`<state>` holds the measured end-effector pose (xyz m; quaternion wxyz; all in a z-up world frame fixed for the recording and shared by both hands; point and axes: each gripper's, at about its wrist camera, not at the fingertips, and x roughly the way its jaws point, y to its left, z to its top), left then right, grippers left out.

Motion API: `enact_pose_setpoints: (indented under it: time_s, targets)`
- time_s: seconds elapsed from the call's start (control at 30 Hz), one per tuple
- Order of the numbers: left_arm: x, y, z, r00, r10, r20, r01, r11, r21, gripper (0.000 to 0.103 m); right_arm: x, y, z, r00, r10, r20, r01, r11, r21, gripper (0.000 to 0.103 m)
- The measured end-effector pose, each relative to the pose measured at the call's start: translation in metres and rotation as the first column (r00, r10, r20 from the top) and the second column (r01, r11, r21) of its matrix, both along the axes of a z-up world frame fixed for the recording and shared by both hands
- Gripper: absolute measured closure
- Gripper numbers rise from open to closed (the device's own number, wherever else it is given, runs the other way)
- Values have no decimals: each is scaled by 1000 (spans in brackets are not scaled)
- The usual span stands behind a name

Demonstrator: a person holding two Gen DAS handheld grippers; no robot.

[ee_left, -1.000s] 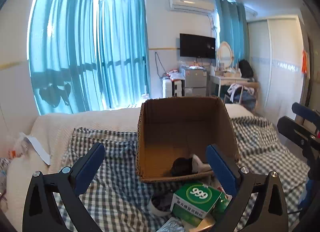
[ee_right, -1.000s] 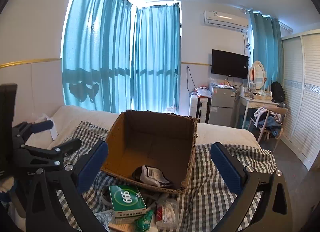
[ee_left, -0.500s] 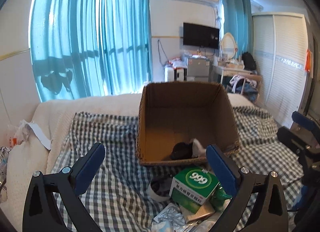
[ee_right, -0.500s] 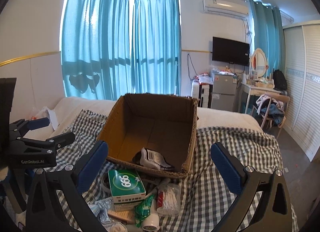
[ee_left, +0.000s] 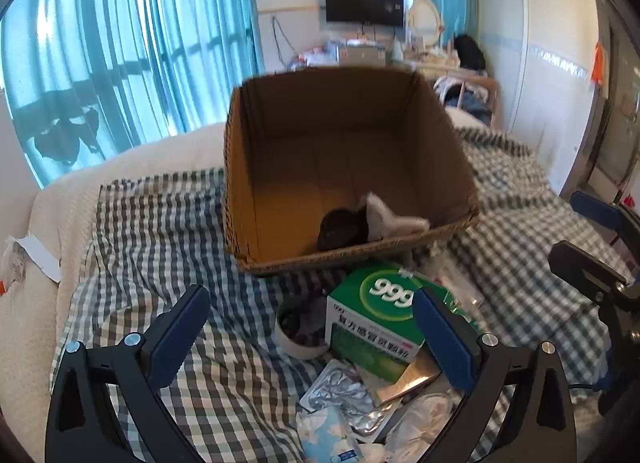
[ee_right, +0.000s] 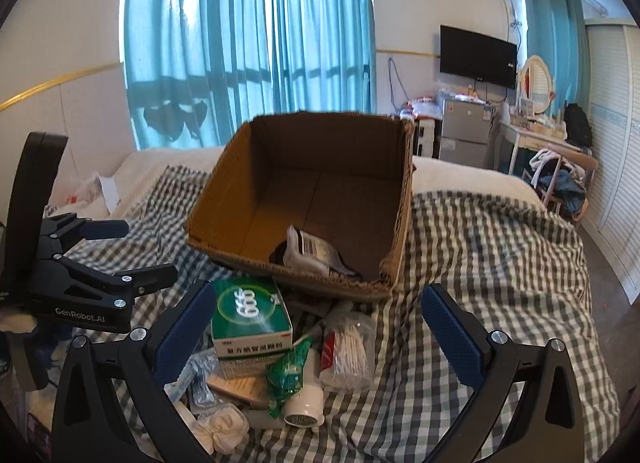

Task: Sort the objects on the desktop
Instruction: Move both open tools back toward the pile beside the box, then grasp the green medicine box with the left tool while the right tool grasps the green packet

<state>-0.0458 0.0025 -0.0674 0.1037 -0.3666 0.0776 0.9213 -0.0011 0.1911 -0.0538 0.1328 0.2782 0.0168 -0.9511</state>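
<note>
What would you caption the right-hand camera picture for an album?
Open right gripper above a pile topped by a green box, before a cardboard box.

— Any print legible?
— The green medicine box (ee_left: 374,313), lower centre of the left wrist view, carries "999" in white on a green disc; the Chinese line beneath is too small to make out.
— Anything else?
— "GenRobot.AI" on the black frame of the left gripper (ee_right: 120,251), lower left of the right wrist view.
</note>
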Motion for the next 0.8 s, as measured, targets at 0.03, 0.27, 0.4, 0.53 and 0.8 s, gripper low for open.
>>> enact_pose_setpoints:
  time_s: [0.03,0.27,0.4,0.53,0.8]
  targets:
    - [-3,1,-3,1000,-3,18,3,1000,4,0,-1,-1,-3,1000,4,10,-4,1000,1,1]
    - [-16,6,-17,995,-23,97,20,999,30,0,-9,-7,-21,998,28,61,-28,1000,12,3]
    - [-22,13,-24,990,-68,122,66,998,19,0,-12,-9,-31,994,44,95,-46,999,17,4]
    - [-28,15,-30,981,-133,141,132,991,14,0,-16,-13,-43,988,65,138,-69,997,24,11]
    - [-39,20,-51,930,-294,220,295,955,28,0,-24,-19,-67,968,102,231,-109,994,21,21]
